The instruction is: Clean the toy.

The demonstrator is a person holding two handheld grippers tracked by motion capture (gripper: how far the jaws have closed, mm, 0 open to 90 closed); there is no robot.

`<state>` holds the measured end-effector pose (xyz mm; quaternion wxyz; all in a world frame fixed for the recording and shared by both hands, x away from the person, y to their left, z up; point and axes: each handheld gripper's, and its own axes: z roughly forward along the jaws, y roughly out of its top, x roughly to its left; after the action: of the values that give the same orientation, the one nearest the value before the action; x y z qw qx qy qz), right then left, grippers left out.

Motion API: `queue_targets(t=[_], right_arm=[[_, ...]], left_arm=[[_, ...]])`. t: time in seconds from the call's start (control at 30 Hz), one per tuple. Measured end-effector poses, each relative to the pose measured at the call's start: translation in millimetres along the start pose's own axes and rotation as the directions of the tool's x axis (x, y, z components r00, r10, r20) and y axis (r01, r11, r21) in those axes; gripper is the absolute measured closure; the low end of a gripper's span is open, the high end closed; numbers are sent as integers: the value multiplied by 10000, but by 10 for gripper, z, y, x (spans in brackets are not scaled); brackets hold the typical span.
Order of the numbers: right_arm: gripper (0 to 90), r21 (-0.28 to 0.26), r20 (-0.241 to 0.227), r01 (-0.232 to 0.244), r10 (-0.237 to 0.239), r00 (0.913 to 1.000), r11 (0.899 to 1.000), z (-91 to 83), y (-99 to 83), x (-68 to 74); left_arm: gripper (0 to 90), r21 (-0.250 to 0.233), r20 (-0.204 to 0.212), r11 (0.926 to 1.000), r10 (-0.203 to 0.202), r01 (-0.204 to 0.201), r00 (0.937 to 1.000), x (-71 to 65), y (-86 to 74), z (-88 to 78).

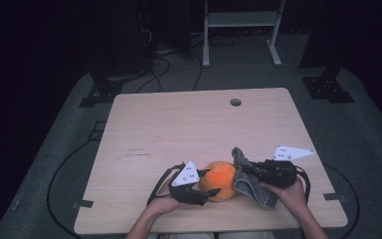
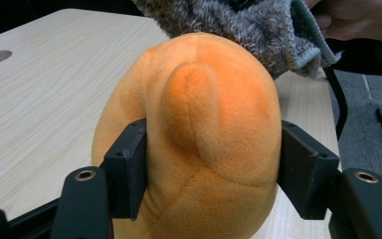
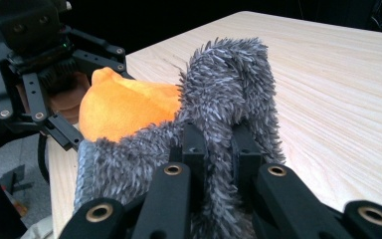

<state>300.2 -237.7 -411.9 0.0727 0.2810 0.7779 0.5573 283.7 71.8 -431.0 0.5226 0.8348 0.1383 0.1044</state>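
Observation:
An orange plush toy (image 1: 220, 178) sits near the table's front edge. My left gripper (image 1: 205, 189) is shut on it, and in the left gripper view both black pads press into the sides of the plush toy (image 2: 199, 129). A grey fuzzy cloth (image 1: 248, 181) lies against the toy's right side. My right gripper (image 1: 246, 172) is shut on a fold of it. In the right gripper view the two jaws pinch the cloth (image 3: 229, 94), which drapes over the orange toy (image 3: 124, 107), and the left gripper (image 3: 30, 69) stands behind the toy.
The light wooden table (image 1: 189, 124) has a round cable hole (image 1: 235, 102) at its far side. Each gripper carries a grey three-cornered plate (image 1: 292, 152). Cables trail off the front edge. A white frame (image 1: 241, 30) and dark stands are on the floor beyond.

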Motion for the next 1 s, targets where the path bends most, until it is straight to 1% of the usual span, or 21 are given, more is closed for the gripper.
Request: queue_targets(t=[0.07, 0.17, 0.2, 0.23, 0.27, 0.33, 0.37, 0.43, 0.47, 0.5, 0.53, 0.6, 0.63, 0.7, 0.77, 0.8, 0.83, 0.87, 0.93, 0.97, 1.0], right_arm=[[806, -179, -197, 241, -245, 9995, 9995, -15, 58, 63], [805, -394, -833, 589, -620, 9946, 9975, 23, 149, 199], [806, -169, -794, 857, -867, 9931, 9962, 57, 161, 235], [806, -27, -746, 923, -922, 9929, 9957, 74, 154, 239], [806, 74, -729, 813, -805, 9941, 9967, 92, 130, 207], [806, 119, -823, 442, -431, 9957, 9990, 92, 90, 146], [806, 72, -872, 241, -234, 9959, 9997, 82, 72, 128], [805, 0, -1003, 190, -189, 9948, 9998, 64, 56, 121], [806, -24, -1123, 186, -187, 9935, 9998, 63, 59, 126], [805, -18, -1133, 217, -218, 9933, 9998, 69, 63, 131], [805, 10, -1106, 259, -256, 9935, 9997, 76, 67, 131], [806, 79, -1066, 224, -214, 9941, 9997, 73, 62, 100], [806, 70, -959, 202, -195, 9952, 9998, 62, 50, 72], [805, 88, -628, -76, 82, 9980, 9999, 22, 17, -12], [806, -85, 16, -250, 250, 9997, 9997, -41, -7, -72], [806, -214, 67, -330, 331, 9994, 9992, -74, -6, -84], [806, -378, -15, -312, 312, 9995, 9988, -97, 7, -78], [806, -542, -119, -199, 193, 9997, 9983, -105, 32, -42], [806, -642, -535, -54, 20, 9986, 9979, -67, 65, 22], [806, -583, -752, 20, -63, 9972, 9983, -24, 76, 57], [806, -377, -778, 182, -211, 9967, 9991, 30, 78, 84]], left_arm=[[359, 48, 25, 9999, 159, -159, 9999, -17, 7, 5], [356, 214, 68, 9987, 456, -457, 9989, -69, 16, 2], [348, 232, 85, 9986, 478, -479, 9988, -76, 16, -2], [340, 206, 111, 9986, 477, -479, 9988, -77, 12, -5], [330, 191, 135, 9987, 465, -467, 9988, -72, 9, -5], [272, 70, 218, 9997, 248, -249, 9995, -46, 8, 1], [227, 39, 144, 10000, 51, -52, 9999, -26, 9, 4], [136, 298, 51, 9983, -509, 507, 9987, 27, 2, 20], [105, 389, 128, 9972, -650, 645, 9978, 44, -5, 26], [109, 316, 203, 9968, -735, 728, 9971, 50, -19, 33], [142, 254, 271, 9975, -667, 660, 9974, 44, -28, 32], [257, 92, 76, 9994, -327, 327, 9994, 15, -25, 15], [310, 83, -58, 9998, -159, 160, 9999, 0, -18, 8], [368, -20, -340, 9999, 125, -126, 9993, -25, -5, 7], [399, -262, -567, 9991, 327, -342, 9979, -33, 12, -12], [405, -299, -763, 9984, 454, -478, 9960, -35, 21, -23], [406, -250, -1012, 9972, 672, -700, 9926, -40, 26, -30], [405, -191, -1074, 9968, 755, -780, 9913, -40, 23, -32], [403, -145, -974, 9960, 864, -882, 9915, -42, 6, -26], [398, -109, -919, 9956, 914, -928, 9916, -45, 1, -23], [386, -42, -802, 9957, 922, -928, 9925, -43, -5, -22]])
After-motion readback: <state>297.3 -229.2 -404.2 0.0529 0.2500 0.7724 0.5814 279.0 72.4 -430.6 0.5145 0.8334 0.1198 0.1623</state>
